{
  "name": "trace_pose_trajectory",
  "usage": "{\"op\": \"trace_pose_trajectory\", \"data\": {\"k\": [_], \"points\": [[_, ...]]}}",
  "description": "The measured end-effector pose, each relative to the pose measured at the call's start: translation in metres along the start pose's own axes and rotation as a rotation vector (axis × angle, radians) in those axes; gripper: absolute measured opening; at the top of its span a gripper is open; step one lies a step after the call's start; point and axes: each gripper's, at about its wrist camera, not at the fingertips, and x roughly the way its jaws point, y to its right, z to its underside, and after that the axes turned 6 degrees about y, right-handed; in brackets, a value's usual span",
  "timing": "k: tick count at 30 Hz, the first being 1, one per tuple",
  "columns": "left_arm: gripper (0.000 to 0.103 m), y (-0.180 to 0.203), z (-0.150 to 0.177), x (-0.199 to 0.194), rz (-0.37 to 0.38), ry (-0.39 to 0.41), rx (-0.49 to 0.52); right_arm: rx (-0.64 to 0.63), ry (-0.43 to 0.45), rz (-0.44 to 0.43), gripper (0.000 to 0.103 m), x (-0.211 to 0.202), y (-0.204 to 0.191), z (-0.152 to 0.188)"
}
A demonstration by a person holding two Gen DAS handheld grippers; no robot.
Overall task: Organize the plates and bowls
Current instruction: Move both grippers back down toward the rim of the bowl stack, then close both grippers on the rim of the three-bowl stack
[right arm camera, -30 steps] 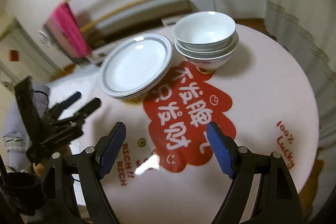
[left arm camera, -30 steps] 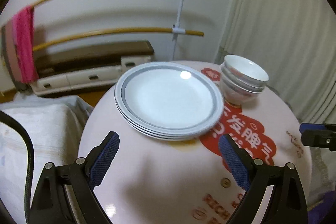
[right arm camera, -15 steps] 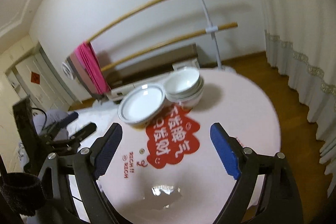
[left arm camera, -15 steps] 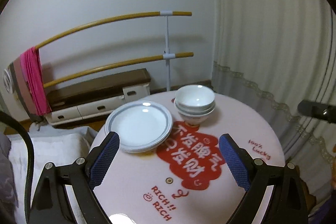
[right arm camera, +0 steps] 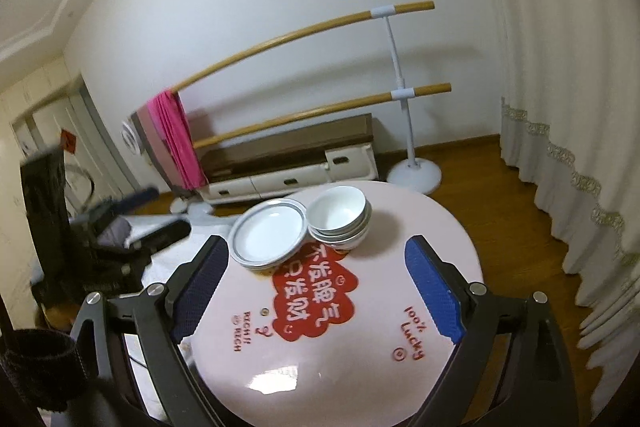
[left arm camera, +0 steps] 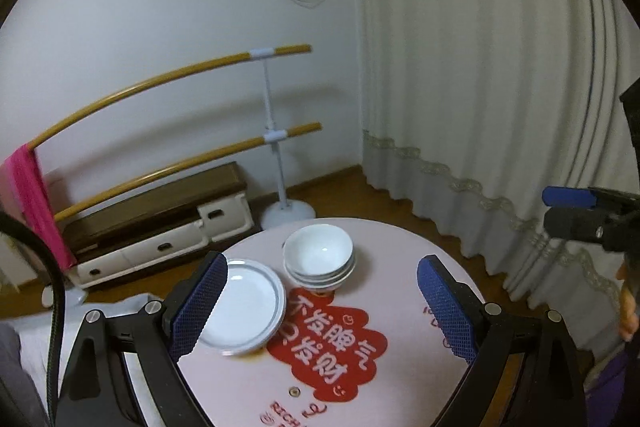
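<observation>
A stack of round white plates with grey rims (right arm camera: 267, 231) sits on the far side of the round pink table with a red cloud picture and writing (right arm camera: 400, 251). Right next to it is a stack of white round bowls (right arm camera: 340, 217), one inside the other. The bowls and the plates look like they touch, or almost touch.

The left gripper with black arms and blue pads (left arm camera: 318, 305) hangs high above the table. Its fingers are spread wide and hold nothing. The right gripper with black arms and blue pads (right arm camera: 316, 291) is also up high, spread wide, and empty.

Both stacks look tidy, so the job seems about done.

What could go wrong? If a gripper comes down fast, it could bump the bowl stack. The bowls stand tall and could tip and roll off the edge. They look like they would break on the brown wood floor (right arm camera: 472, 171). The plates sit near the table edge on the left side, so a push could slide them off. The table looks shiny, so things may slip easily.
</observation>
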Motion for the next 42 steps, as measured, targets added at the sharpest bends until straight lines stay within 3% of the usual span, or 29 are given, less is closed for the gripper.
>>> {"op": "trace_pose_trajectory", "data": {"k": [4,9,18,22,31,36,38,42], "points": [[0.094,-0.022,-0.019,0.039,0.059,-0.072,-0.019,-0.035,-0.046,0.044,0.092,0.031,-0.001,-0.018],[0.094,-0.068,-0.027,0.116,0.156,-0.199,-0.117,-0.007,-0.152,0.057,0.092,0.101,0.014,-0.025],[0.092,-0.119,-0.023,0.26,0.168,-0.395,-0.149,0.127,-0.354,0.076,0.091,0.229,0.067,-0.013],[0.088,-0.131,-0.03,0.321,0.182,-0.466,-0.163,0.181,-0.424,0.098,0.085,0.276,0.087,-0.001],[0.077,-0.11,-0.025,0.394,0.184,-0.525,-0.123,0.248,-0.529,0.112,0.058,0.34,0.106,0.028],[0.068,-0.1,-0.018,0.415,0.177,-0.53,-0.103,0.252,-0.544,0.11,0.055,0.343,0.106,0.033],[0.057,-0.092,-0.013,0.415,0.169,-0.527,-0.09,0.247,-0.548,0.112,0.05,0.344,0.104,0.033],[0.046,-0.079,-0.01,0.415,0.164,-0.545,-0.087,0.234,-0.548,0.11,0.041,0.344,0.098,0.033]]}}
